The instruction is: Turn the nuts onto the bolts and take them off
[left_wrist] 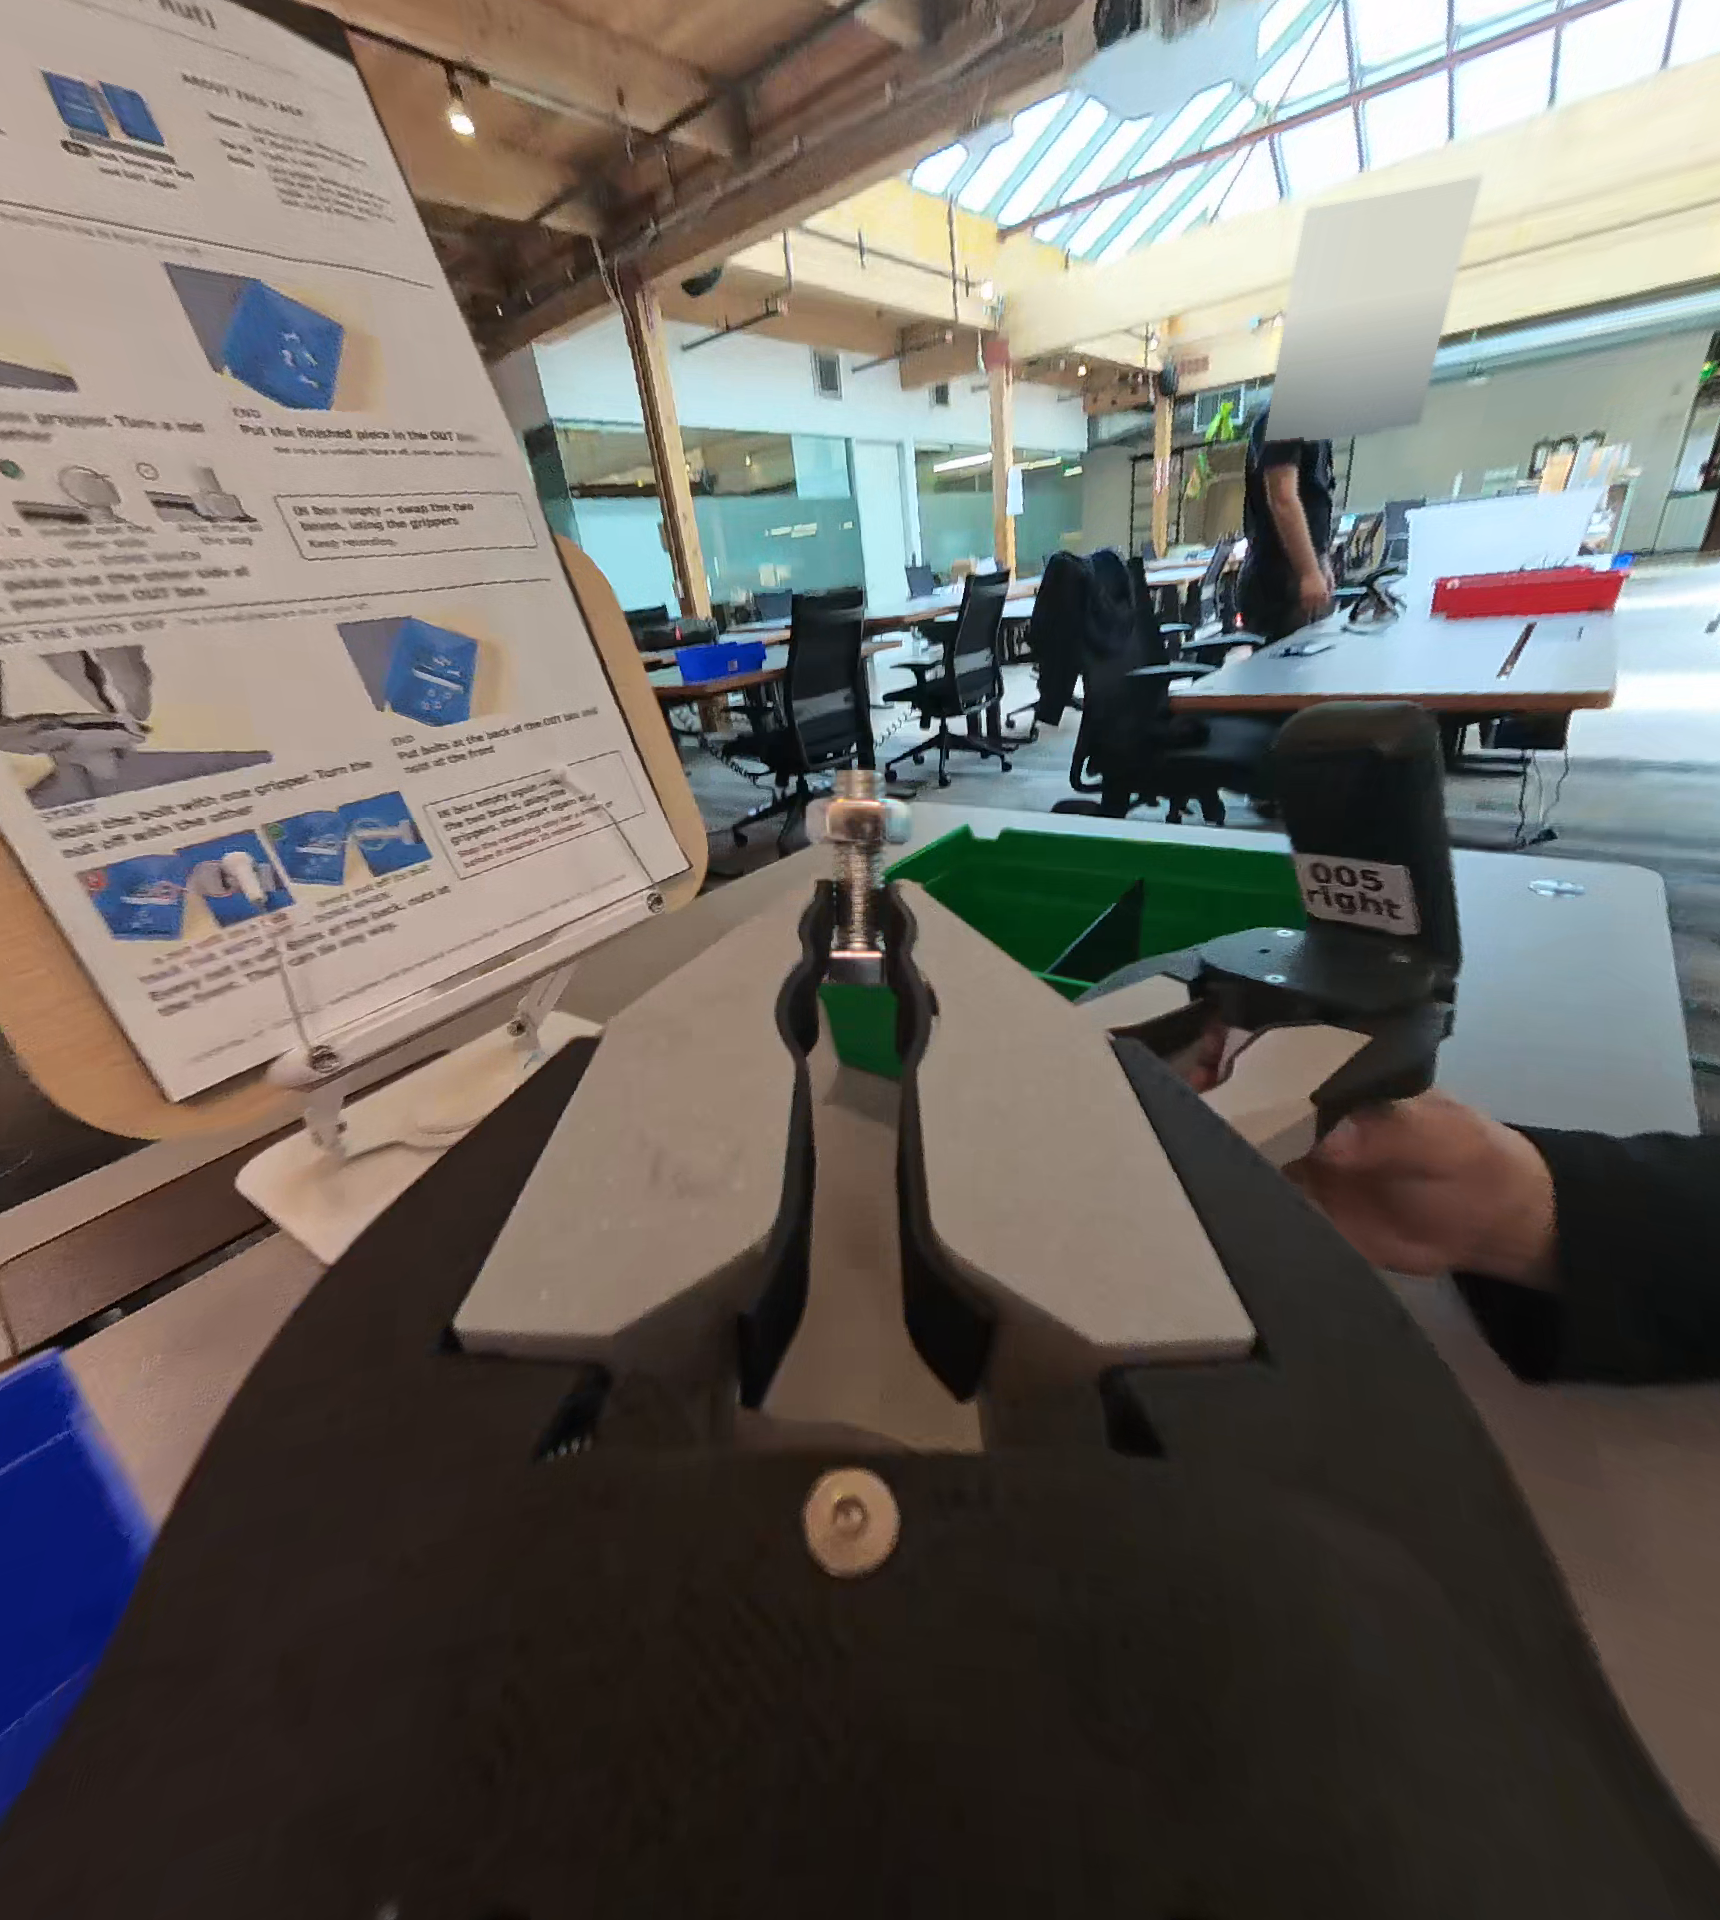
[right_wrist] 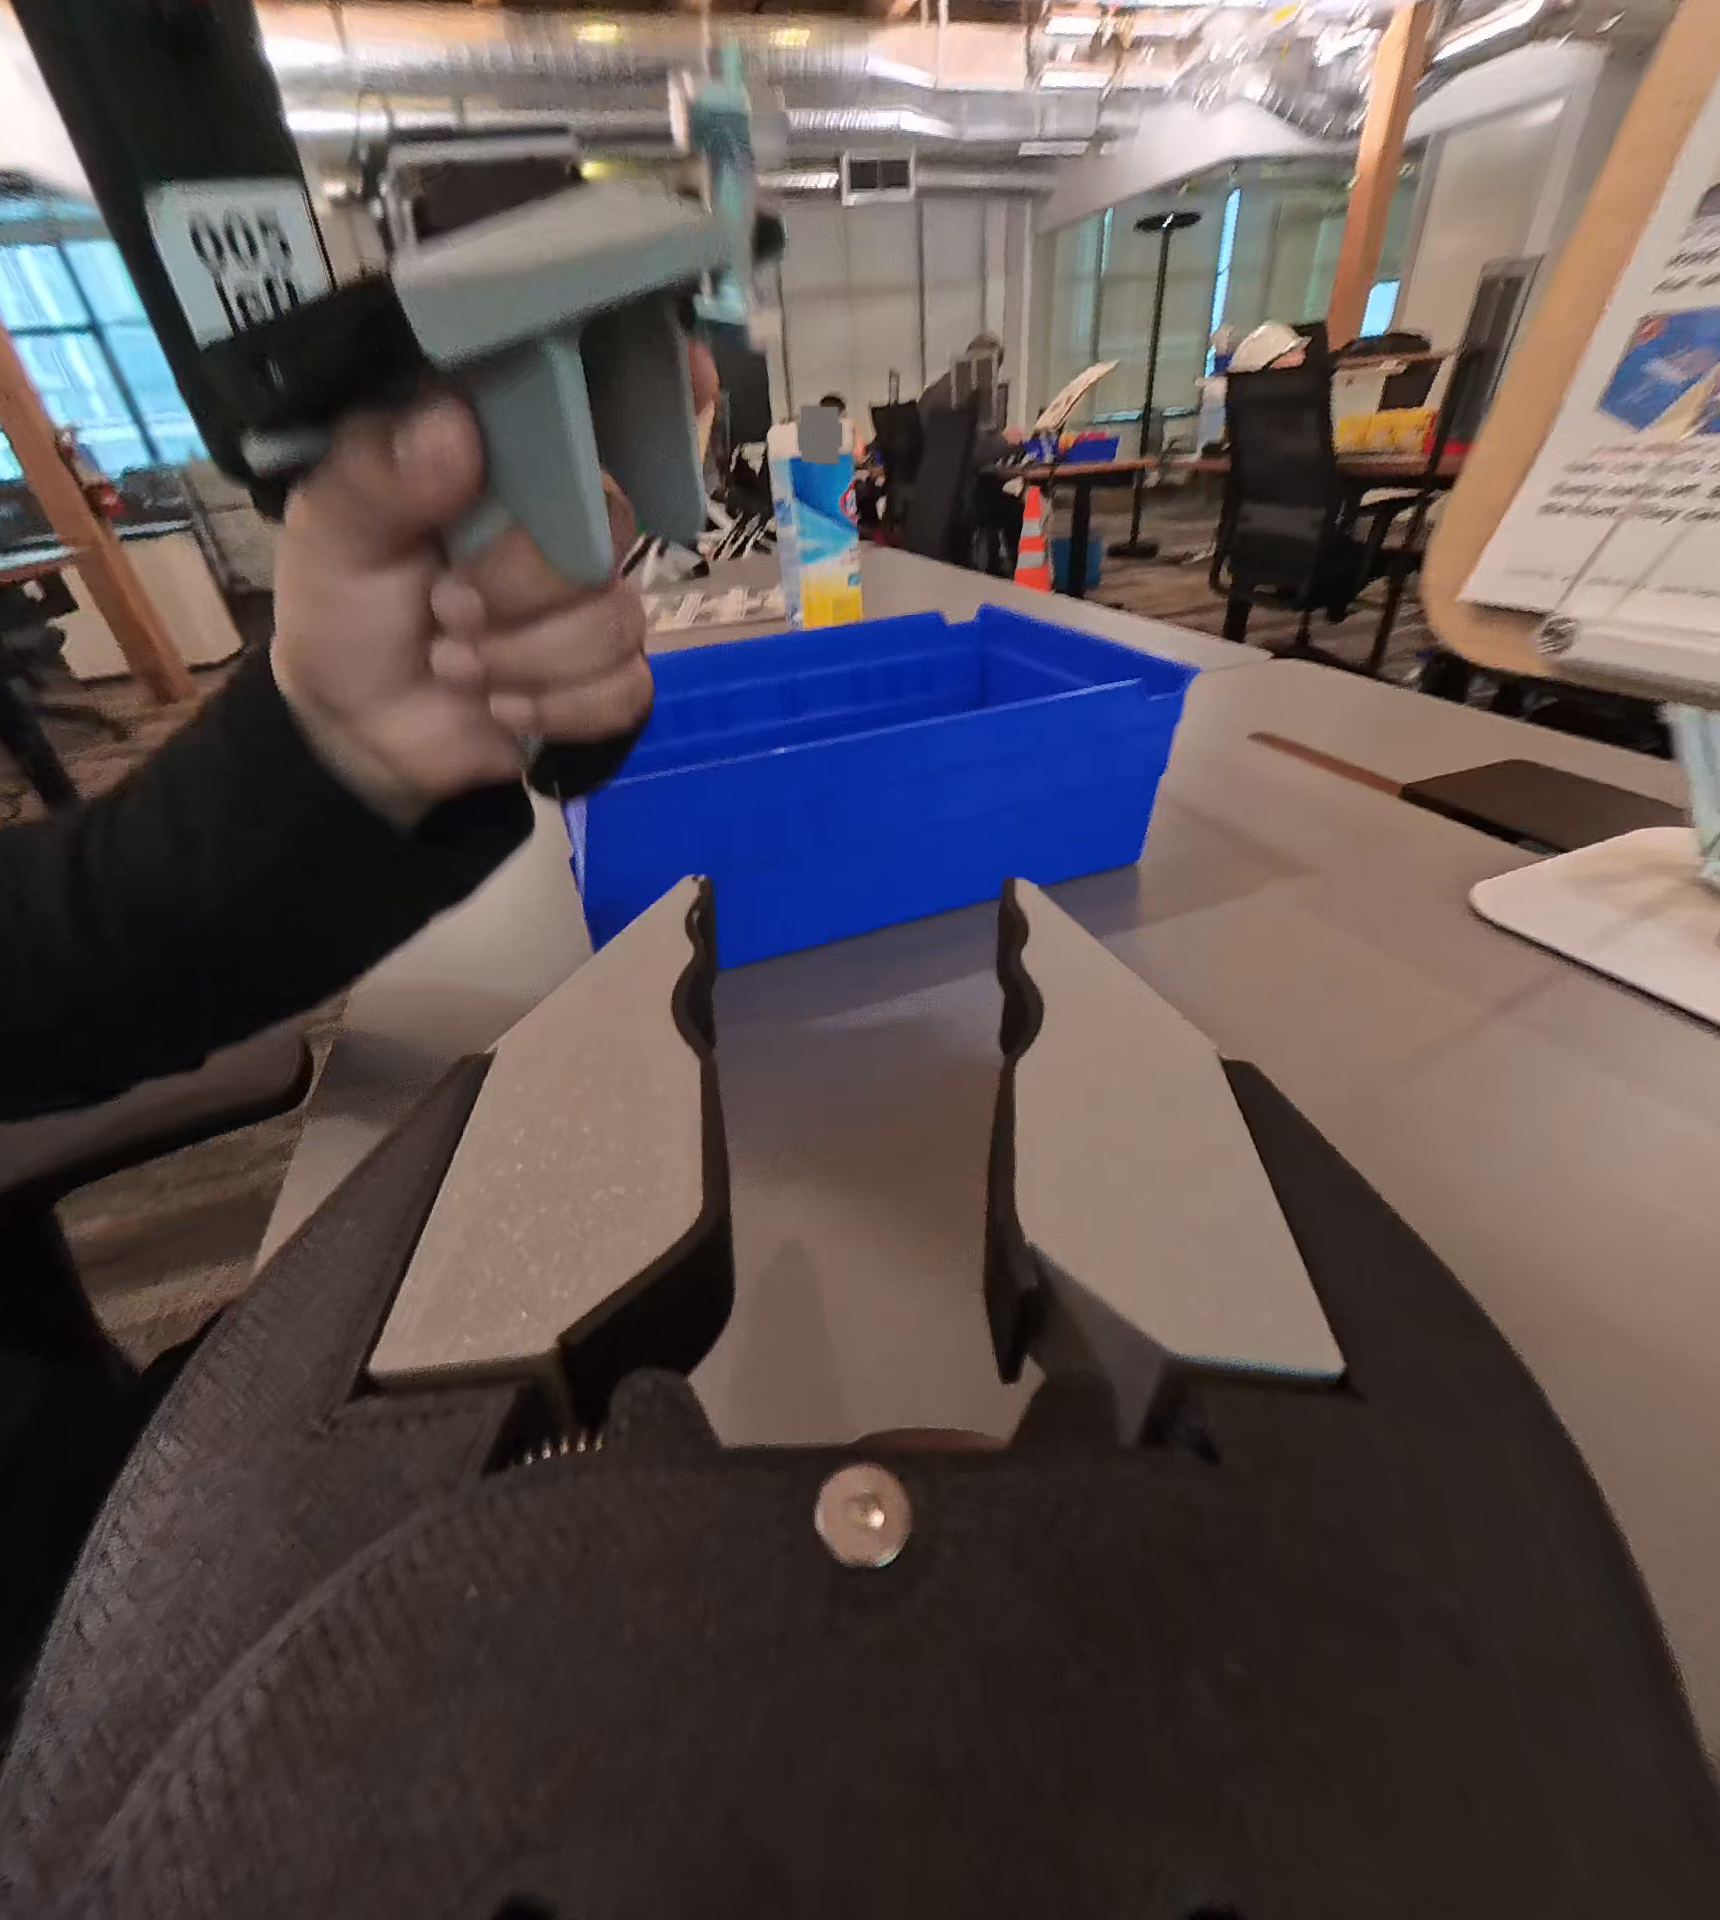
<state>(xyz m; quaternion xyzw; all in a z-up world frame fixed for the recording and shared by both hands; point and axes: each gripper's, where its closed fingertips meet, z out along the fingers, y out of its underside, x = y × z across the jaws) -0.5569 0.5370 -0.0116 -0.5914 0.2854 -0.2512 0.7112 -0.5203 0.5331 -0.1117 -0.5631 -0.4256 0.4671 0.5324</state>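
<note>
Left claw (left_wrist: 857,940): clamped on the bolt (left_wrist: 858,883), upright, nut (left_wrist: 857,821) near its top, above the green bin (left_wrist: 1095,894).
Right claw (right_wrist: 854,940): jaws apart, empty, facing the blue bin (right_wrist: 866,790) on the counter (right_wrist: 1355,1039).

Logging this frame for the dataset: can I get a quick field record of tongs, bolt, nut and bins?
left tongs: shut on bolt, held up above the table
bolt: upright, head down between the fingers
nut: threaded on near the bolt's top
right tongs: open, empty
green bin: behind the bolt, has a divider
blue bin: ahead of right tongs, contents not visible
</note>
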